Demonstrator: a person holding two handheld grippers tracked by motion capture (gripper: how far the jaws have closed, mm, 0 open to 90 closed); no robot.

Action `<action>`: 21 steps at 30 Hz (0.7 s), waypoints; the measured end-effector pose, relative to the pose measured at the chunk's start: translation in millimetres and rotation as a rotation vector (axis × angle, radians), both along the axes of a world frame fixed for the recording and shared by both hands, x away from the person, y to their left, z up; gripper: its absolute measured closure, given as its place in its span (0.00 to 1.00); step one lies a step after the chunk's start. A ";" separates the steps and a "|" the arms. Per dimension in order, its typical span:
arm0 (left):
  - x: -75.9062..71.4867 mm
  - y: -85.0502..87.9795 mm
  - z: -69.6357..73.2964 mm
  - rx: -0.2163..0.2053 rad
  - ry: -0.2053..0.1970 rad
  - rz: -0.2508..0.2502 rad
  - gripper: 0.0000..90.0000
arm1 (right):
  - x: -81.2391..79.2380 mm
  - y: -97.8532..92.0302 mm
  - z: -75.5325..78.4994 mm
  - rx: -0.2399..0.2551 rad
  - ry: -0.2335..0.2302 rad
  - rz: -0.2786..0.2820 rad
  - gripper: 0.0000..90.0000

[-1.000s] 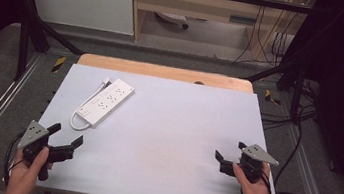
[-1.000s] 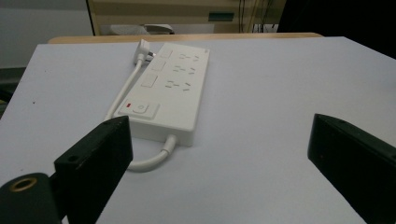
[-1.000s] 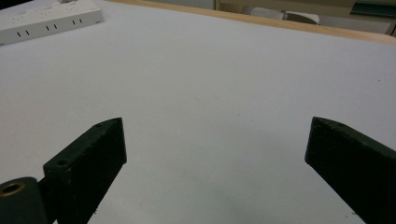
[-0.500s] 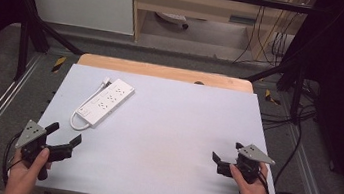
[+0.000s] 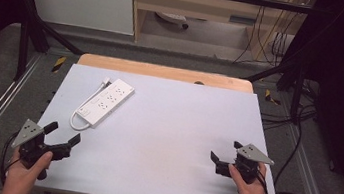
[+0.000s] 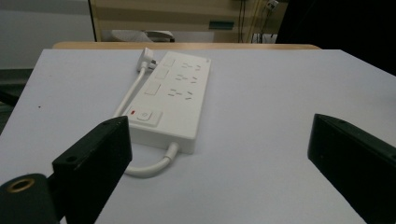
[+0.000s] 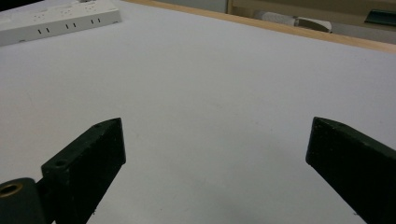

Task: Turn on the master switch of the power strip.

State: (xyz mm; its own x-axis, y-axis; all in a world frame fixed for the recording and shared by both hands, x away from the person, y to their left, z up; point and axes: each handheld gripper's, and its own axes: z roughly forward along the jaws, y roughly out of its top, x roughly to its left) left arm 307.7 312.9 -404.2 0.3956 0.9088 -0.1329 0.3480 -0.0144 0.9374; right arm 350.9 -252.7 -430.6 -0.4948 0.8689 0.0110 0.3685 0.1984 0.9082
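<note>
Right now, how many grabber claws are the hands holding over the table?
2. The left gripper is at the table's near left corner, jaws open, facing the white power strip. The right gripper is at the near right, jaws open over bare tabletop.

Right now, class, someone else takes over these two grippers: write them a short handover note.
Left gripper: jaws open, holding nothing, at the near left of the table, facing the power strip.
Right gripper: jaws open, holding nothing, near right.
Power strip: flat at the far left, untouched, its cord looping beside it and its plug lying on the table.
Done: nothing visible.
Left: probably reach and grasp the strip, left gripper being nearest.
</note>
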 end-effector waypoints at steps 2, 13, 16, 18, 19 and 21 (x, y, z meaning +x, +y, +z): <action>0.3 -0.1 1.0 -0.002 0.007 -0.008 0.07 | -1.1 -0.1 0.1 0.000 0.003 0.000 0.05; 9.9 -5.9 7.8 0.009 0.058 -0.040 0.08 | 1.1 1.9 -0.2 -0.012 0.054 0.037 0.05; 12.5 -4.2 10.6 -0.005 0.074 -0.056 0.08 | 0.0 3.4 0.1 -0.009 0.059 0.048 0.05; 15.2 -3.6 13.0 -0.008 0.084 -0.061 0.08 | -0.9 4.7 0.0 -0.012 0.057 0.057 0.05; 17.0 -3.1 14.2 -0.002 0.085 -0.060 0.08 | -1.5 5.7 0.3 -0.009 0.062 0.062 0.05; 20.9 -2.0 16.7 0.001 0.089 -0.063 0.08 | -2.5 7.7 0.8 -0.010 0.061 0.068 0.05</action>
